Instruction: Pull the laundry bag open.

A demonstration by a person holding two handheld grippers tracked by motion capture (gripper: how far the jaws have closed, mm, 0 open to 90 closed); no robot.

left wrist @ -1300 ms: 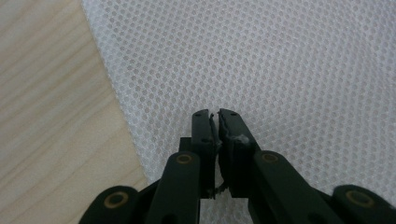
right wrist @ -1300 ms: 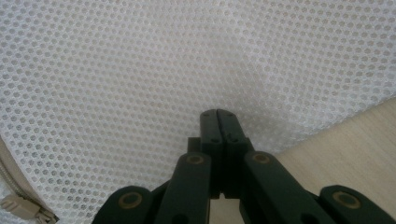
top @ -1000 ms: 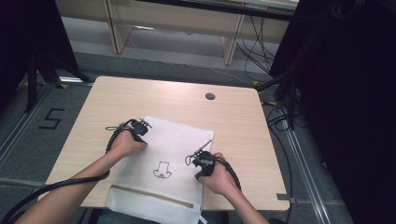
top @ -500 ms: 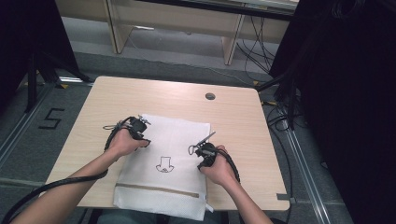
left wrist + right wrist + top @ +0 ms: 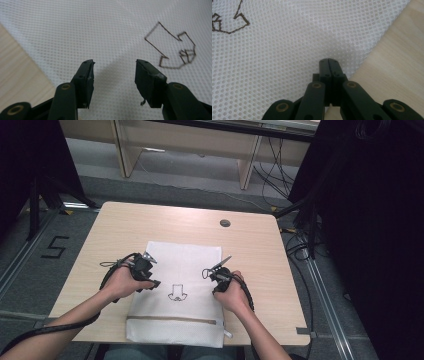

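A white mesh bag (image 5: 187, 257) lies flat on the wooden table (image 5: 150, 220), with a drawn arrow (image 5: 175, 292) at its middle and a zipper (image 5: 170, 319) near the front edge. My left gripper (image 5: 152, 270) hovers over the bag's left edge. Its jaws have just been opening and stand apart, nothing between them (image 5: 115, 63); the mesh (image 5: 75, 30) and the arrow (image 5: 172, 47) lie below. My right gripper (image 5: 209, 274) is at the bag's right edge, jaws shut tight (image 5: 328, 60), tip down on the mesh (image 5: 287, 50) beside bare wood (image 5: 397, 50).
A round cable hole (image 5: 225, 223) sits at the table's far side. Black cables trail from both grippers across the table. The bag's near end hangs slightly over the front edge. Dark equipment stands to the right, and there is floor with a marked "5" (image 5: 54, 247) on the left.
The bag has slid away from the person and now lies flatter, its far right corner no longer folded. The left jaws have opened off the fabric. The right gripper moved away with the bag.
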